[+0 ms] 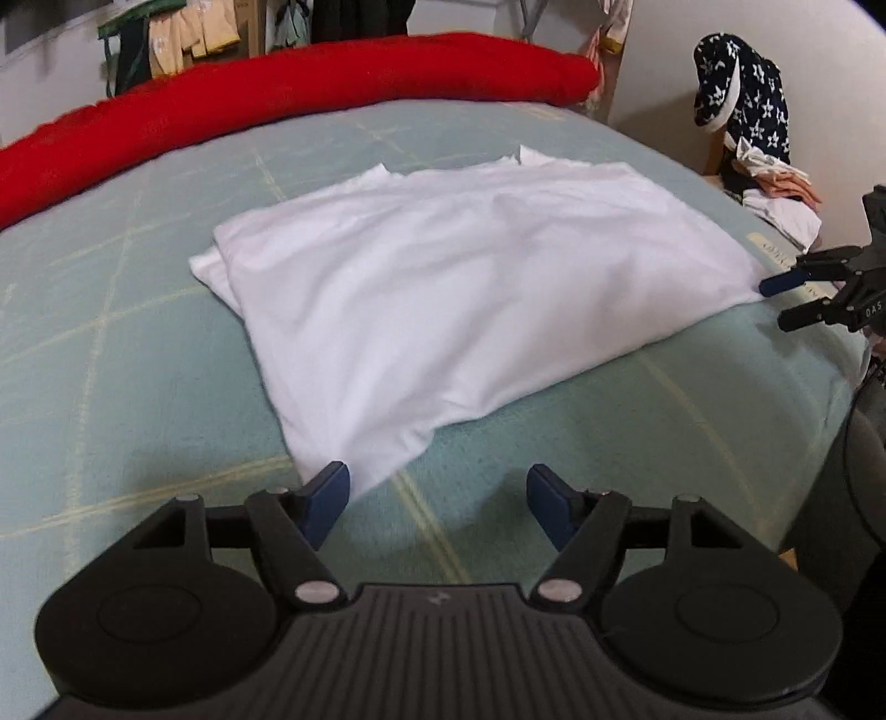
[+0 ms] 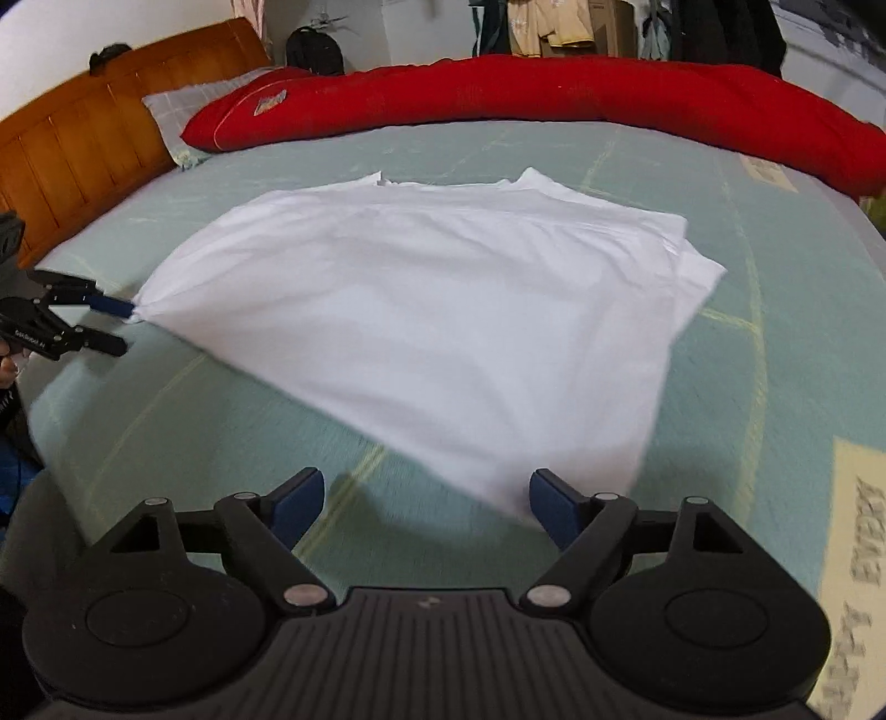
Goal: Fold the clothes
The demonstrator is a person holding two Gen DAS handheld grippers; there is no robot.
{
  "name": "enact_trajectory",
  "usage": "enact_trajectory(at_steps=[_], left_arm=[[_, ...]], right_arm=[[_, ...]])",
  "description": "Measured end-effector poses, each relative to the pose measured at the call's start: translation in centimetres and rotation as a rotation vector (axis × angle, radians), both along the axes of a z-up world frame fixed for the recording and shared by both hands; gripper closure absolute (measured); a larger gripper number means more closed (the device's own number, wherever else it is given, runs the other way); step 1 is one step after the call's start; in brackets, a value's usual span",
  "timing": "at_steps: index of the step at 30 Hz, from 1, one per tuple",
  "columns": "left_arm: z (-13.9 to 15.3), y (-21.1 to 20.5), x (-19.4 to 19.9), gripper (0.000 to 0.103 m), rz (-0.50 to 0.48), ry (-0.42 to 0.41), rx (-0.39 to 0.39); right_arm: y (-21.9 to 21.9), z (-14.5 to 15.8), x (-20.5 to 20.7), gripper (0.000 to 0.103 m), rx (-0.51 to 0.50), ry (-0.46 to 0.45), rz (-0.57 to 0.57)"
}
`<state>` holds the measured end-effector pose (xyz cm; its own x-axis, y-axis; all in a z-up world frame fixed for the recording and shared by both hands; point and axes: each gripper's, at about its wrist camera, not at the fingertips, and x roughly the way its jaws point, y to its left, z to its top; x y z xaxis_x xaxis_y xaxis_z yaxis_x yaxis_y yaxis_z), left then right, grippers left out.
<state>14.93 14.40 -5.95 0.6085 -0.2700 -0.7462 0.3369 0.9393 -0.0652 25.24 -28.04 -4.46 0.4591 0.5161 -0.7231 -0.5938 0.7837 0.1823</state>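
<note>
Black gripper housing fills the bottom of each wrist view. Both the left gripper (image 1: pixel 437 493) and the right gripper (image 2: pixel 426 498) have their blue-padded fingers (image 1: pixel 329 493) spread apart with nothing clamped; one near corner of the white garment (image 1: pixel 443 277) lies just by each gripper's tips. That garment lies folded flat in the middle of the bed (image 1: pixel 111 360), whose pale green cover carries thin yellowish grid lines. Beyond the garment a long red bolster (image 2: pixel 554 99) runs along the bed's far edge. Left of the bolster in the right view stands a wooden headboard (image 2: pixel 83 144) with a grey checked pillow (image 2: pixel 183 111) against it. Clothes hang behind the bolster (image 2: pixel 554 22), and a navy star-print cloth (image 1: pixel 742 88) sits heaped off the bed's right side.
</note>
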Motion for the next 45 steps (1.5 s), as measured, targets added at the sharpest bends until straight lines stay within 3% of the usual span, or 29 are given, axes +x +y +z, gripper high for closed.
enact_trajectory(at_steps=[5,8,9,11,16,20,23,25,30,34,37,39,43,45], left_arm=[[0.4,-1.7,1.9,0.031,-0.026,-0.1,-0.02],[-1.2,-2.8,3.5,0.031,-0.036,-0.046,-0.071],[-2.0,-3.2,3.7,0.032,-0.036,0.003,-0.073],[-2.1,-4.0,2.7,0.029,-0.068,0.006,-0.033],[0.8,-5.3,1.4,0.026,-0.164,-0.065,-0.022],[0.8,-7.9,3.1,0.025,-0.183,-0.142,0.015],[-0.9,-9.7,4.5,0.025,-0.201,-0.107,0.005],[-2.7,-10.4,4.7,0.025,-0.211,-0.037,0.017],[-1.8,-10.1,3.0,0.024,-0.231,-0.059,0.065],[-0.2,-11.2,1.2,0.024,-0.268,-0.207,0.224],[0.2,-13.1,0.6,0.023,-0.273,-0.334,0.385],[-0.2,-14.7,0.5,0.024,-0.286,-0.378,0.511],[-2.7,-17.6,-0.8,0.023,-0.422,-0.442,0.752],[-3.8,-18.4,-0.8,0.023,-0.452,-0.463,0.829]], right_arm=[[1.8,1.5,-0.8,0.015,-0.01,-0.087,0.043],[3.4,0.8,0.0,0.015,-0.004,-0.076,0.063],[3.6,0.1,0.3,0.015,-0.014,-0.054,0.064],[3.2,-0.9,0.1,0.015,-0.045,-0.037,0.056],[0.9,0.4,-1.1,0.015,-0.027,-0.061,0.023],[1.0,0.8,1.2,0.013,0.024,-0.097,-0.031],[0.9,-0.2,3.3,0.013,0.085,-0.05,-0.081],[0.6,-1.2,3.6,0.013,0.047,-0.031,-0.107],[-0.5,-0.6,1.4,0.012,-0.019,-0.055,-0.082],[0.4,1.0,-0.2,0.007,-0.072,-0.11,-0.044],[2.8,2.1,-1.2,0.007,-0.132,-0.217,0.0],[5.5,2.4,-2.1,0.007,-0.243,-0.323,0.041],[11.0,1.0,-4.8,0.004,-0.519,-0.512,0.23],[13.0,-0.5,-6.1,0.002,-0.645,-0.586,0.324]])
